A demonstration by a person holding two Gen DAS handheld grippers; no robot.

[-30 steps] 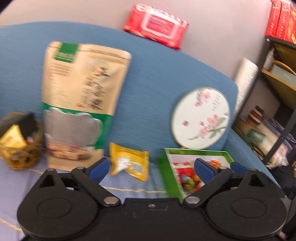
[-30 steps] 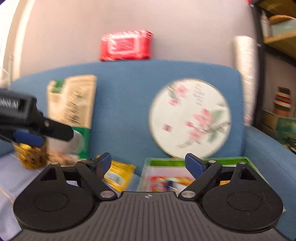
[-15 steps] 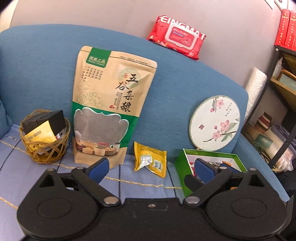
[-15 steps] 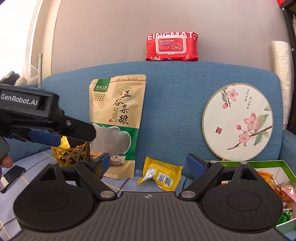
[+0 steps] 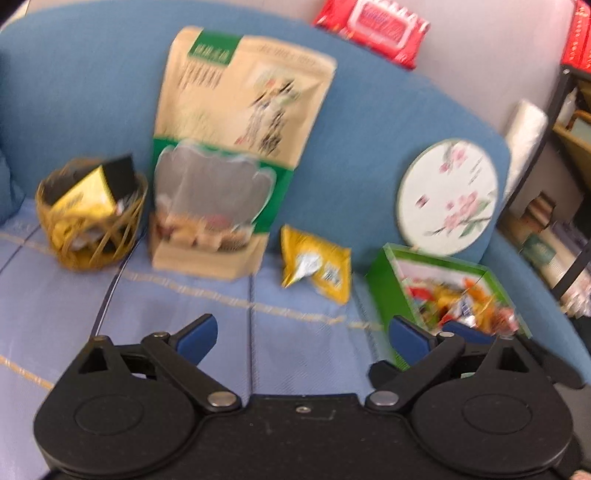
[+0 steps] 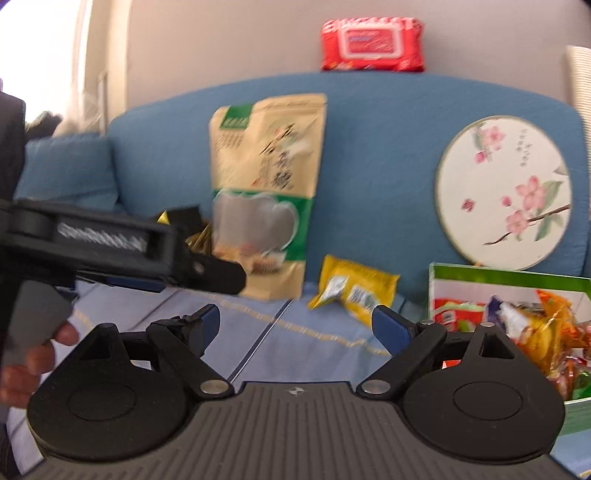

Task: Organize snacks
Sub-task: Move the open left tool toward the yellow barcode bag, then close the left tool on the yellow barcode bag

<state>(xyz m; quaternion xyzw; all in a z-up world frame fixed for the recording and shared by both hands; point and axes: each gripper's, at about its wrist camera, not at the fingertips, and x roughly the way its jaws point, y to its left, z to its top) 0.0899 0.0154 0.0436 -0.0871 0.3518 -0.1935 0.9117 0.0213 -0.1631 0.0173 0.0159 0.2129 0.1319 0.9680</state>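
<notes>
A small yellow snack packet lies on the blue sofa seat against the backrest. Right of it stands an open green box filled with colourful wrapped snacks. A tall tan and green pouch leans on the backrest, and a wicker basket holding a yellow and black box sits at the left. My left gripper is open above the seat, short of the packet. My right gripper is open too, empty, with the left tool crossing its view.
A red wipes pack rests on top of the backrest. A round floral fan leans behind the green box. Shelves with clutter stand to the right. A hand holds the left tool.
Both grippers have tilted down and moved closer to the seat; the packet and green box sit lower and larger in view. The fingers stay open throughout.
</notes>
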